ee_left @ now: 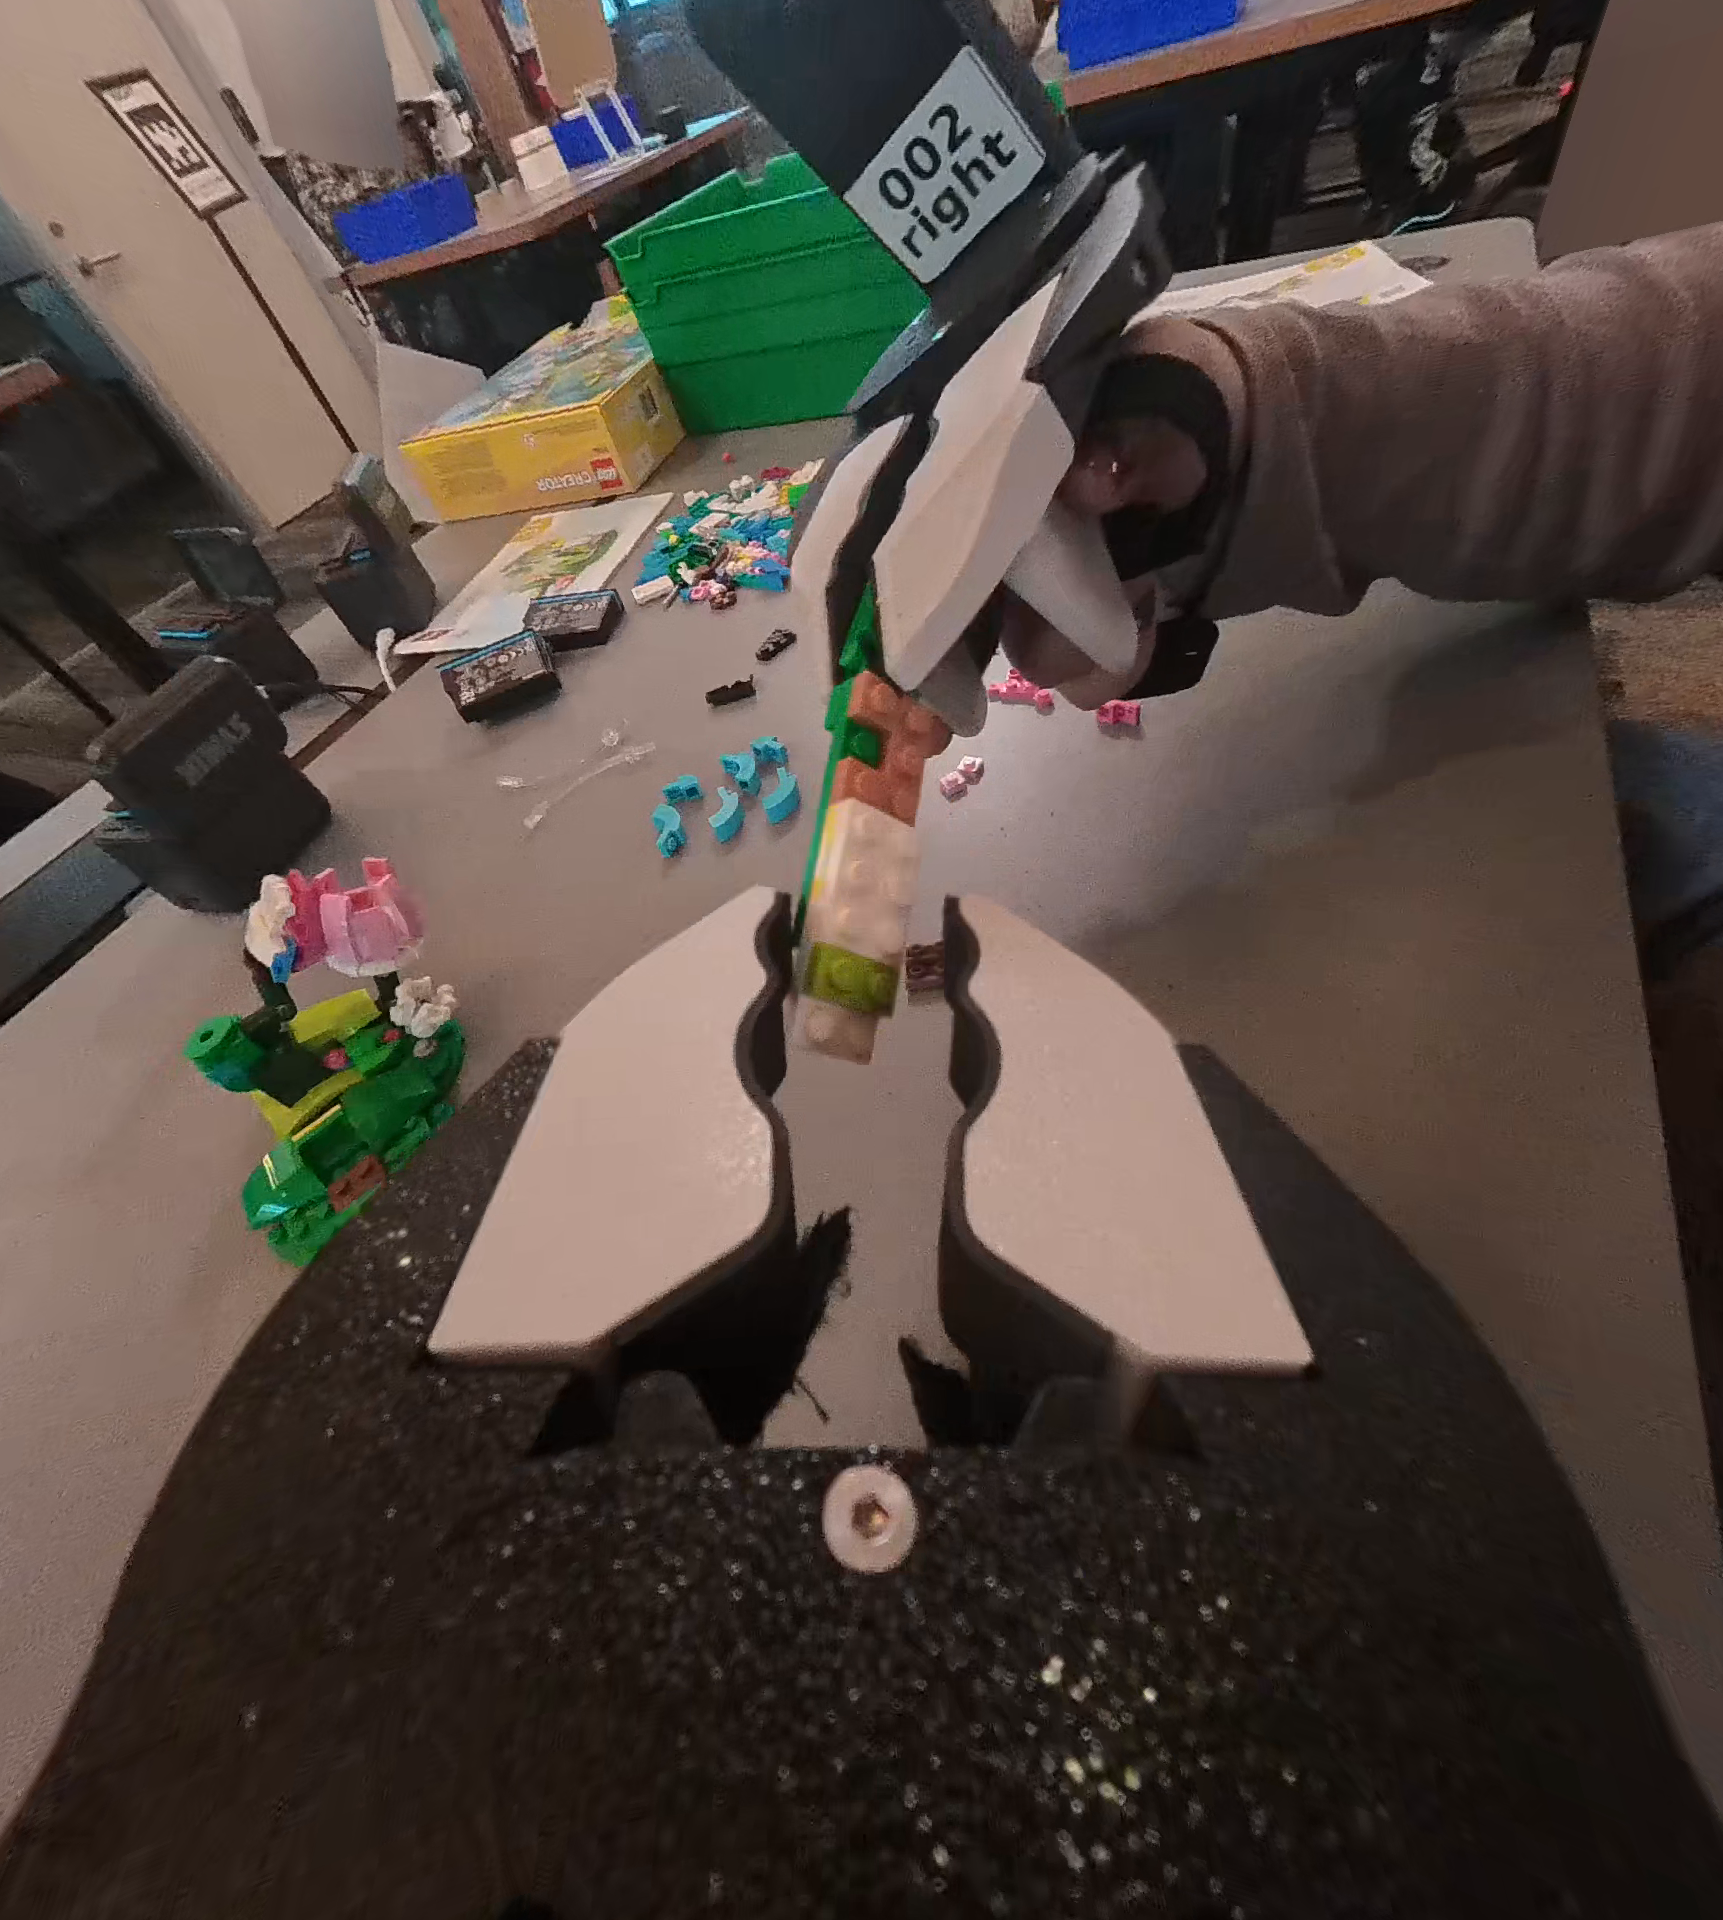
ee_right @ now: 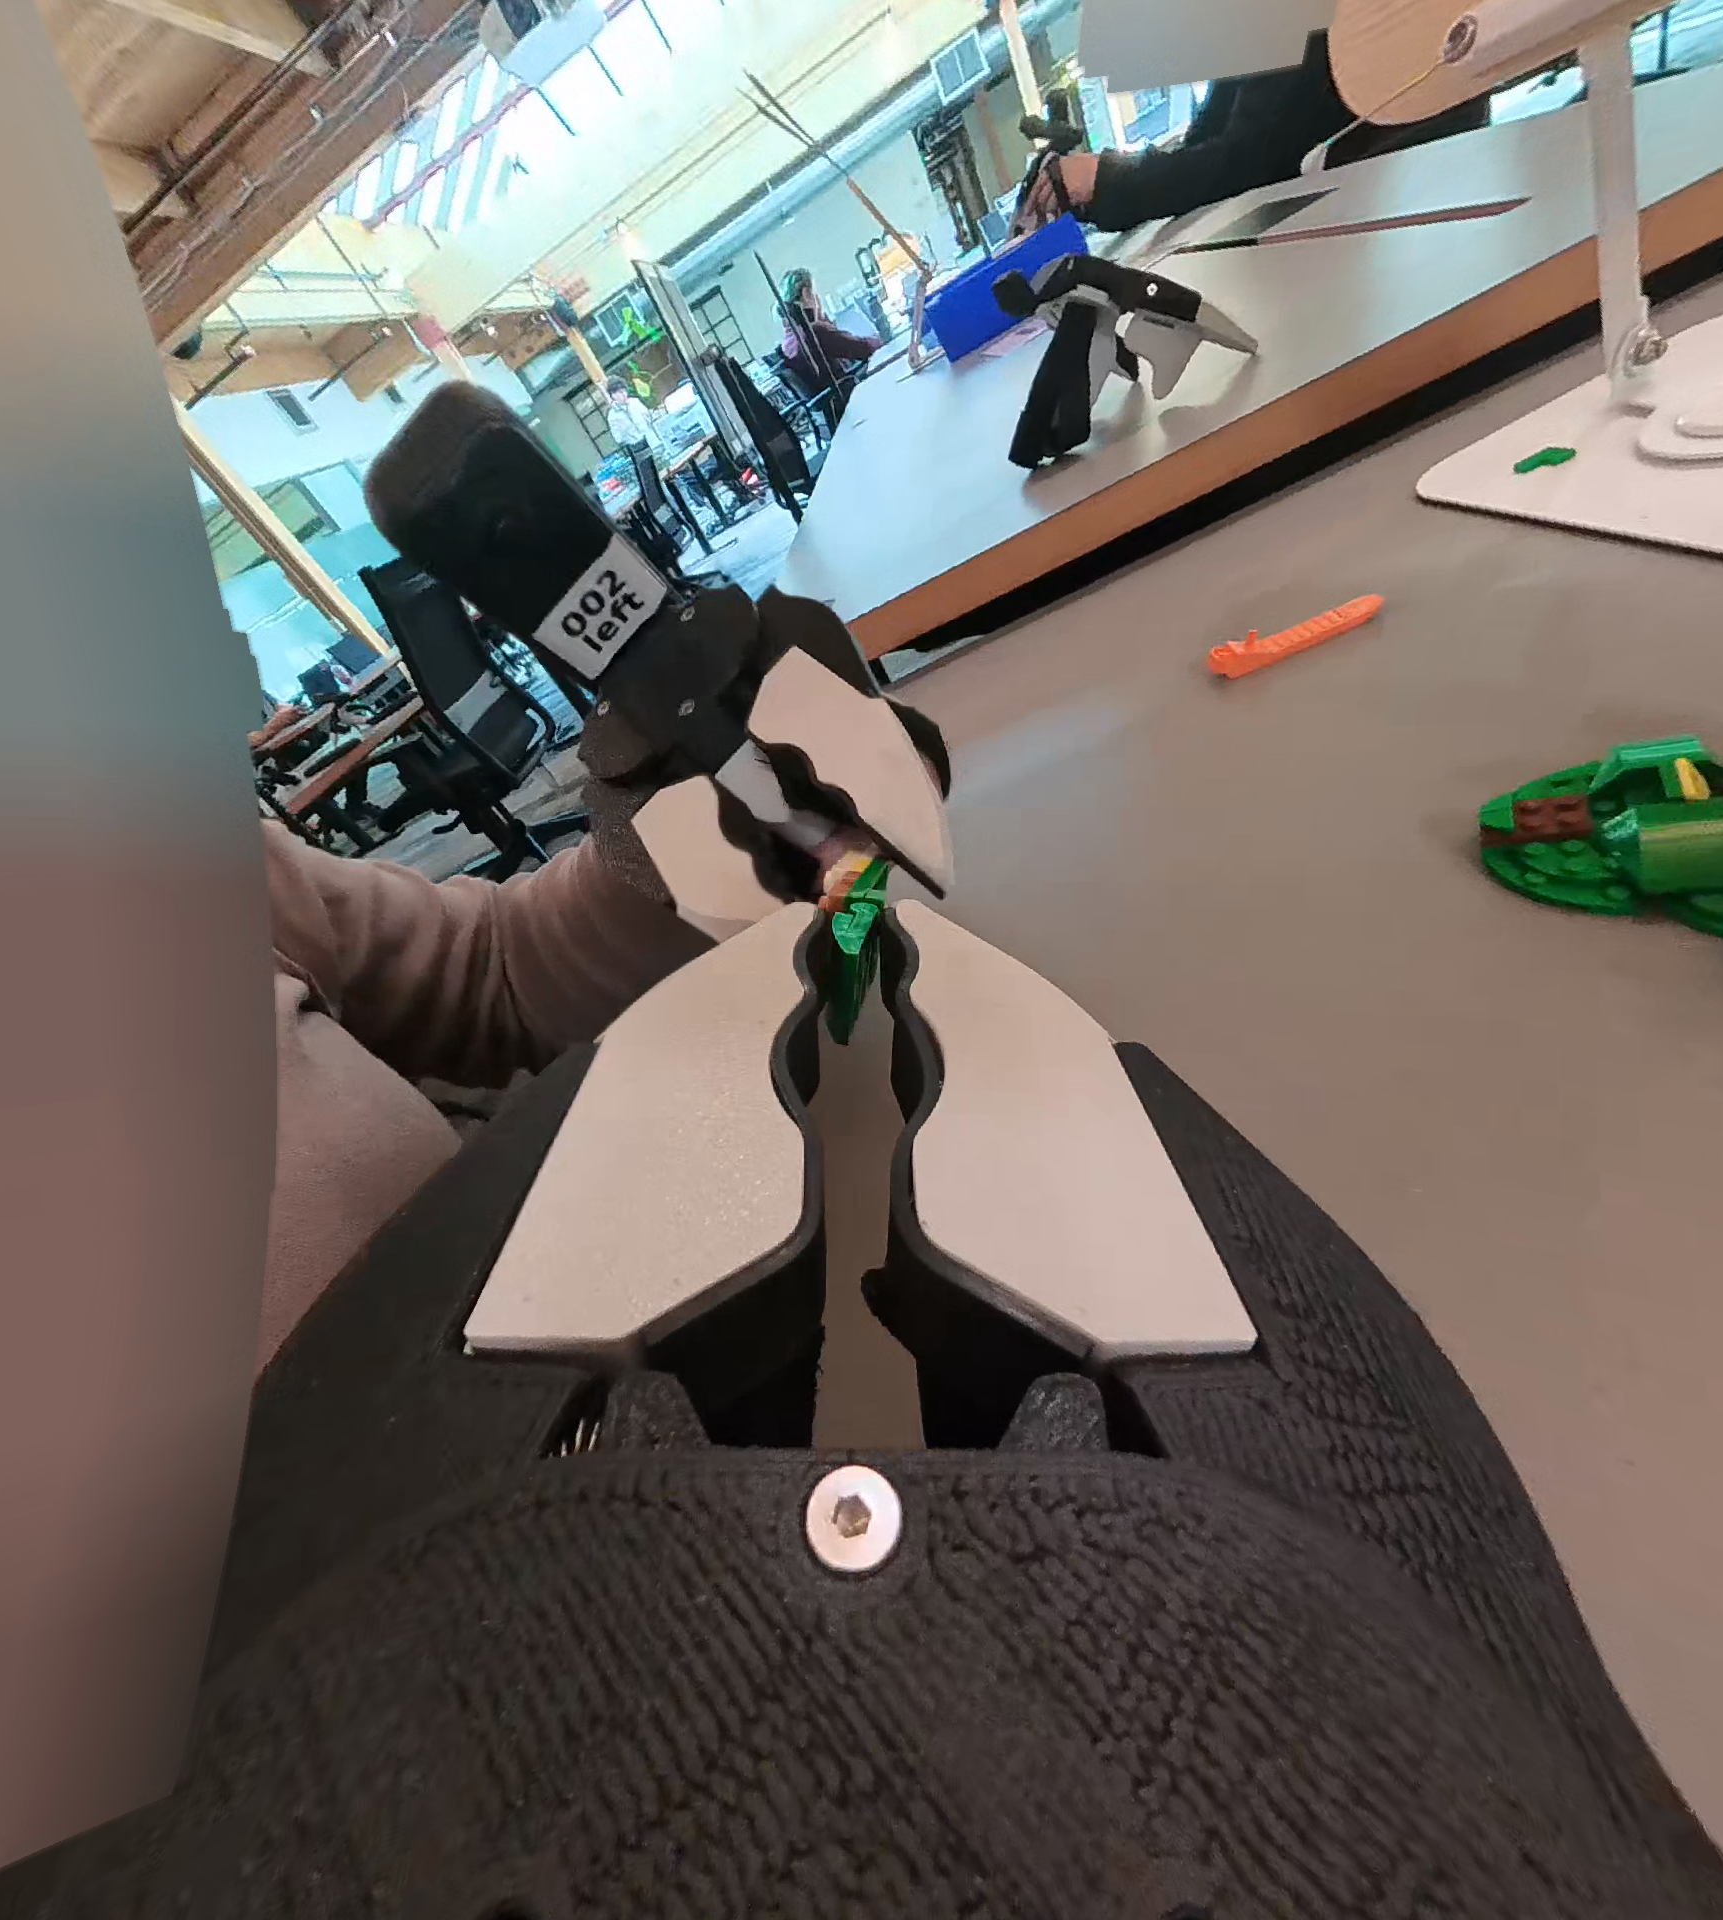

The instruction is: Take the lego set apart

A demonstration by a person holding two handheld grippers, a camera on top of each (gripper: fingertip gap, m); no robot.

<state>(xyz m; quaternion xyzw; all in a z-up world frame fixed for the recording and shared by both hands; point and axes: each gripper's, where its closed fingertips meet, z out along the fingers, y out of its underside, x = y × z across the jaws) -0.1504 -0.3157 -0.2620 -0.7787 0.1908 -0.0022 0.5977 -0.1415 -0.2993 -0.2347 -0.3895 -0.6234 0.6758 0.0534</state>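
A lego strip point(ee_left: 872, 831) of brown, white and lime bricks on a thin green plate hangs tilted above the grey table point(ee_left: 1252, 987). My right gripper point(ee_left: 888, 675) is shut on its upper green end, seen close in the right wrist view point(ee_right: 852, 920) with the green plate point(ee_right: 852, 977) between the pads. My left gripper point(ee_left: 867, 925) is open around the strip's lower lime and white end; the strip touches the left finger, and a gap shows at the right finger. The left gripper also shows in the right wrist view point(ee_right: 836, 883).
A green lego garden model with pink flowers point(ee_left: 337, 1049) stands to the left, also in the right wrist view point(ee_right: 1667, 842). Loose bricks point(ee_left: 722, 540), blue curved pieces point(ee_left: 732, 790), a yellow box point(ee_left: 545, 426) and green bins point(ee_left: 753, 301) lie beyond. An orange brick separator point(ee_right: 1293, 634) and a white stand base point(ee_right: 1667, 457) are nearby. My two grippers' fingertips are within a few centimetres of each other.
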